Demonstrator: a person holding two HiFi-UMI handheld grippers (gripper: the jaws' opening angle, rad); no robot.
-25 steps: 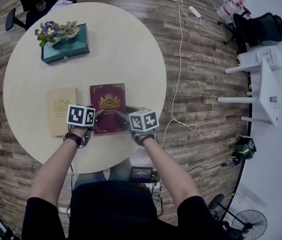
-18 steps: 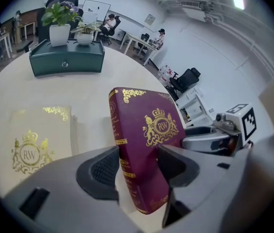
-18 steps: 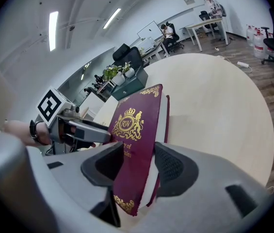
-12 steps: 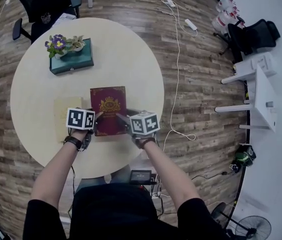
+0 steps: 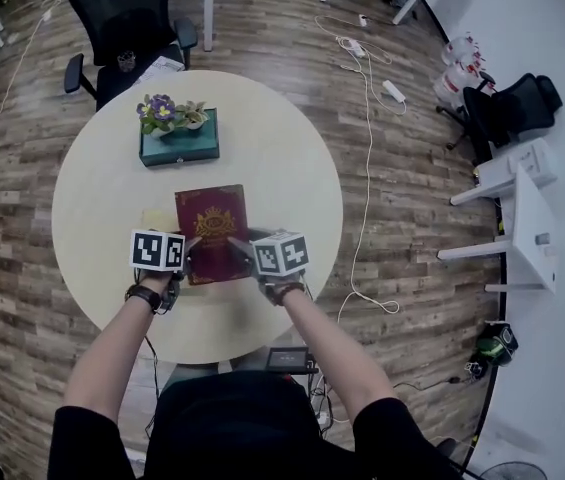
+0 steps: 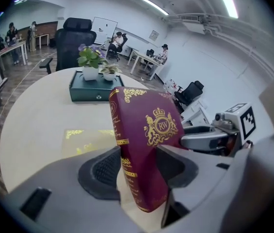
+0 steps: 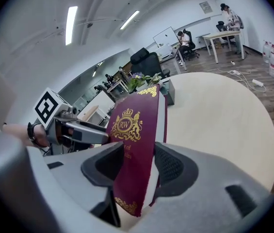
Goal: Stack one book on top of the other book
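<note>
**Red book** (image 5: pixel 210 230): held in the air above the round table (image 5: pixel 282 168), clear of its top. Cover with the gold crest faces up. The long axis runs away from the person toward the teal box; the spine is on the person's left.

**Left gripper** (image 6: pixel 137 166): jaws have just been closing. They are partly open and clamped on the book's near spine-side corner.

**Right gripper** (image 7: pixel 132 169): jaws about half apart, clamped on the near corner at the page-edge side.

**Beige book** (image 6: pixel 86 140): flat on the table, below and just left of the red one.

**Teal box** (image 5: pixel 179 143): at the far side of the table, lid shut, contents unseen. Two small potted plants (image 5: pixel 167 113) stand on its lid, one with purple flowers.
</note>
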